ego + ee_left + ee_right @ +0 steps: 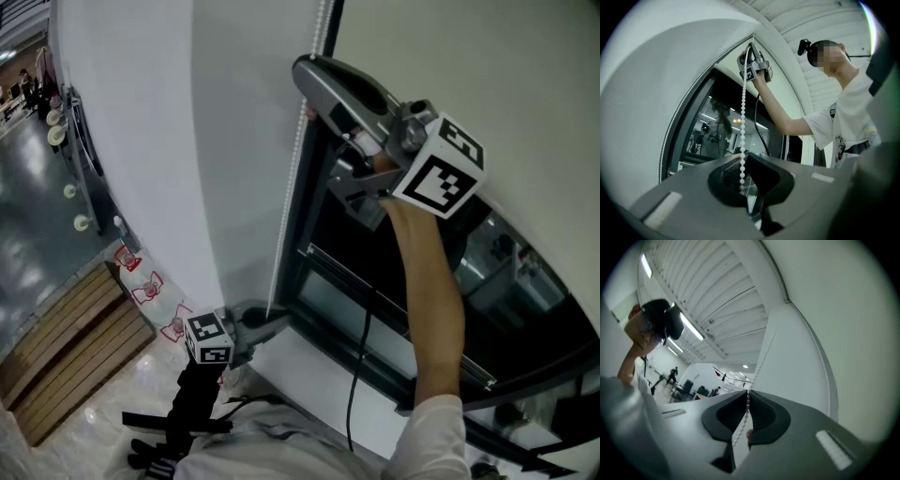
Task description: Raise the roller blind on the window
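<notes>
The white bead chain (292, 169) hangs down the left edge of the dark window (375, 272). The pale roller blind (469, 66) covers the window's upper part. High up, my right gripper (302, 71) is shut on the chain; in the right gripper view the beads (748, 401) run between its closed jaws (747, 397). Lower down, by the sill, my left gripper (270, 317) also holds the chain. In the left gripper view the beads (743, 117) come taut from the right gripper (751, 50) into the closed left jaws (743, 164).
A white wall column (187, 141) stands left of the window frame (305, 234). Below are the white sill (309, 375) and a black cable (354, 384). Far below at the left lie a floor and a wooden platform (66, 337).
</notes>
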